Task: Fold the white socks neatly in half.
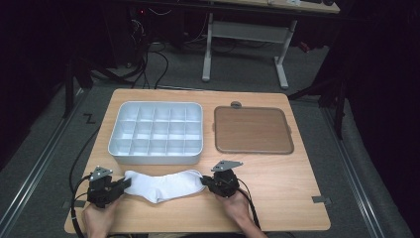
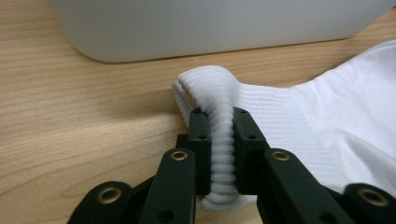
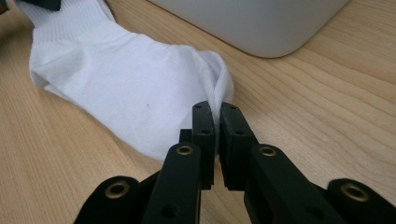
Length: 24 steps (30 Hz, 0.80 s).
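Observation:
A white sock lies flat on the wooden table near its front edge, in front of the organiser tray. My left gripper is shut on the sock's ribbed cuff, which is bunched up between the jaws. My right gripper is shut on the toe end, with a thin fold of fabric pinched between its pads. In the right gripper view the sock stretches away to the upper left. Both hands rest low on the table.
A pale grey organiser tray with several compartments stands just behind the sock. A brown flat tray lies to its right. The table's front edge is close behind both hands. A desk frame and cables stand on the floor beyond.

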Motion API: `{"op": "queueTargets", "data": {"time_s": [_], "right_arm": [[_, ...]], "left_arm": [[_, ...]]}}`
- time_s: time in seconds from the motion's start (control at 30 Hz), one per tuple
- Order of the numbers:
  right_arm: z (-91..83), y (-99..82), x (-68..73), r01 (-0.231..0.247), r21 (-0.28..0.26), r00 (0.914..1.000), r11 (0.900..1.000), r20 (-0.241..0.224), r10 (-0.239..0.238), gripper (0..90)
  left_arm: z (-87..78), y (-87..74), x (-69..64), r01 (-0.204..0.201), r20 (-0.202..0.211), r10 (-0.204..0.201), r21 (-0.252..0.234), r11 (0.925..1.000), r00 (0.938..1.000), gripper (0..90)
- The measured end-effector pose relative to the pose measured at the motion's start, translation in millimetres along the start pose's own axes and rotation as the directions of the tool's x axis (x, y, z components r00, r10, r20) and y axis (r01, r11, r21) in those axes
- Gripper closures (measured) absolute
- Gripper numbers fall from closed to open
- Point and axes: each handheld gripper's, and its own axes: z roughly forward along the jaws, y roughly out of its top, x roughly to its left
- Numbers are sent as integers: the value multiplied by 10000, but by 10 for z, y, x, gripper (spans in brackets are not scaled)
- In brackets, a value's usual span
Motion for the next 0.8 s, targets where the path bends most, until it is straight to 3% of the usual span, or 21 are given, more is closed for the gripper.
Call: {"op": "queueTargets", "data": {"time_s": [0.43,0.57,0.8], "right_arm": [[-289,-97,-130,-204,-136,9992,9997,345,208,864],[-401,-172,-203,-350,-145,9980,9993,525,357,864],[-598,-269,-314,-569,-355,9947,9978,832,597,865]], "left_arm": [[12,-27,-286,-28,718,15,179,9998,9974,802],[78,-84,-452,-256,996,228,269,9993,9948,802],[147,-148,-616,-281,1377,221,420,9987,9902,802]]}}
